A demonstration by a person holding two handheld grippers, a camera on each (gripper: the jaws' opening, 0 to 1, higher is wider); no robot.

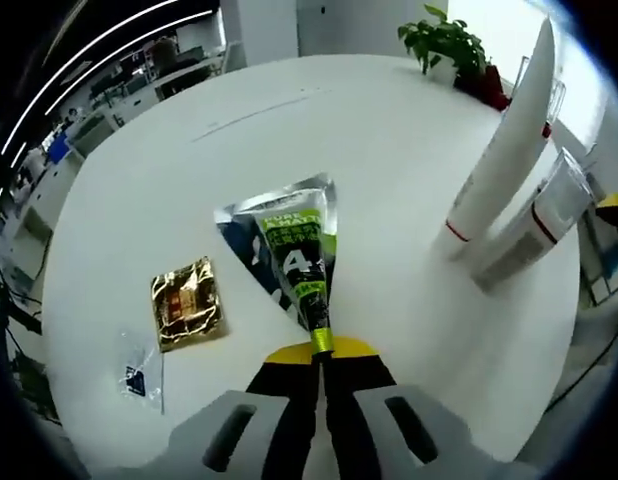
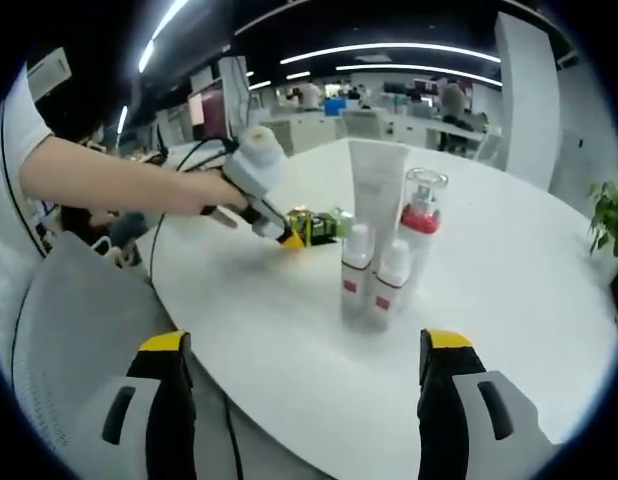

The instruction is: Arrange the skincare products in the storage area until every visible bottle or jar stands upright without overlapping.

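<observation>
The left tool (image 1: 321,352) pinches the cap end of a green tube (image 1: 294,250) lying mid-desk (image 1: 389,150). The right tool (image 2: 304,375) hangs wide open at the desk's edge, near upright bottles (image 2: 374,280).

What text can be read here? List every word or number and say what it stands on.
"PURE" and a large "4": on the green and silver foil tube clamped in the left gripper; its smaller print is blurred.
Gold foil sachet: print unreadable.
Small clear sachet: dark mark, unreadable.
White bottles with red bands: labels too small to read.
</observation>
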